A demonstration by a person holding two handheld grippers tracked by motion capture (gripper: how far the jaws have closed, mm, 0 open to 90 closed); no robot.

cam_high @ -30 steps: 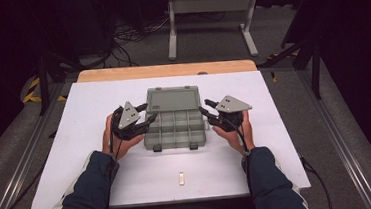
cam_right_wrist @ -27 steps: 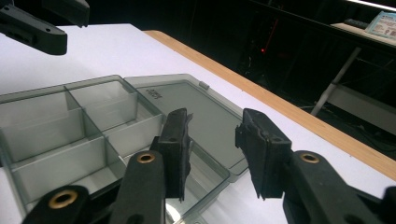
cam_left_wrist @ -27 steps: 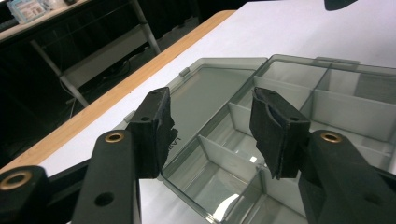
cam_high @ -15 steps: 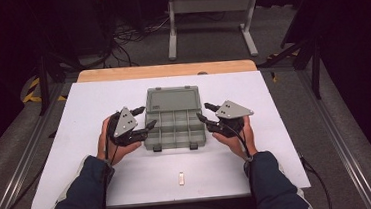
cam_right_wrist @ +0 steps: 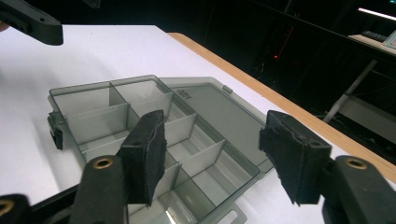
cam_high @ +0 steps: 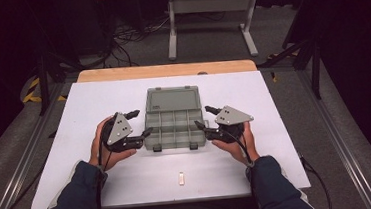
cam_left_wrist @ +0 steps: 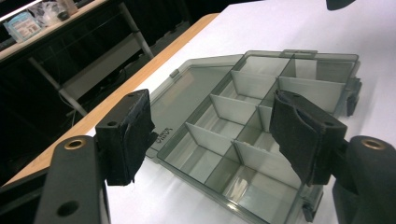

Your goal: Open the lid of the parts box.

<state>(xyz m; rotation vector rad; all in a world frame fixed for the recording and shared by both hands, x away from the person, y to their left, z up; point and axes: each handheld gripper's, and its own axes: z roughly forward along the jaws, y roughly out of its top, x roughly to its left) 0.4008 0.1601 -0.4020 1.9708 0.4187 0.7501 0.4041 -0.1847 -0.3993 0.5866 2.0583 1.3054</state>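
Note:
A grey see-through compartment box (cam_high: pixel 175 130) lies open mid-table, its lid (cam_high: pixel 172 99) flat behind it and its several cells empty. My left gripper (cam_high: pixel 143 121) is just off the box's left side and my right gripper (cam_high: pixel 201 116) just off its right side. Both have just been opening and stand open, with nothing pressed by the pads. The left gripper view has its jaws (cam_left_wrist: pixel 212 135) spread over the box (cam_left_wrist: pixel 261 84) without touching it. The right gripper view shows the same, jaws (cam_right_wrist: pixel 217 149) apart above the box (cam_right_wrist: pixel 93 121).
The box rests on a white sheet (cam_high: pixel 285 126) laid over a table with a wooden back edge (cam_high: pixel 165 70). A small white piece (cam_high: pixel 181 178) lies near the front edge, between the person's forearms. Dark floor, cables and a metal stand (cam_high: pixel 209 12) lie beyond the table.
Both grippers have drawn slightly outward from the box's sides, and their jaws have spread wider. The box has stayed in place.

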